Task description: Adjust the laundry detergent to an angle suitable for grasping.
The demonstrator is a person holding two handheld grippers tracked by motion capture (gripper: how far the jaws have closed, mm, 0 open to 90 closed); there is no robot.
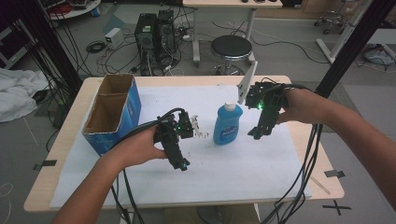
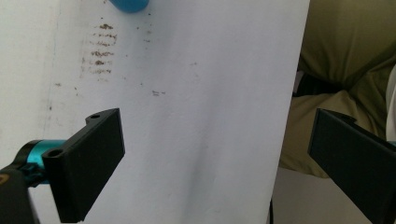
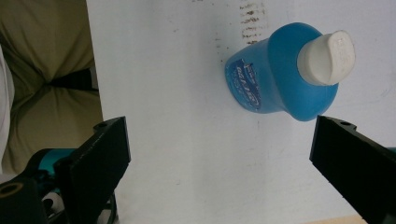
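On the counter [image 1: 70, 186], a pale wooden top with rounded corners, lies a large white sheet [image 1: 243, 177] that covers most of it and leaves bare wood at the left and right edges. Faint brown smudges mark the sheet, seen as a short ladder of dashes in the left gripper view [image 2: 100, 51] and beside the bottle in the right gripper view. A blue bottle [image 1: 228, 125] with a white cap [image 3: 326, 57] stands upright near the middle of the sheet. At the left, an open blue cardboard box [image 1: 114, 112] with brown inner walls and a divider sits at the sheet's edge, well apart from the bottle.

Each hand holds one tool above the sheet. With its jaws spread wide and nothing between them, the left tool [image 1: 180, 163] hangs over bare sheet left of the bottle and nearer the person. Just right of the bottle, the right tool [image 1: 257, 135] also has wide-open, empty jaws and does not touch it; in its own view the bottle sits beyond the jaw tips.

Beyond the counter is a grey floor strewn with black cables, two dark computer towers [image 1: 154, 32], a round black stool [image 1: 231, 46], a white desk leg and black metal posts. White cloth [image 1: 16, 93] is heaped at far left.
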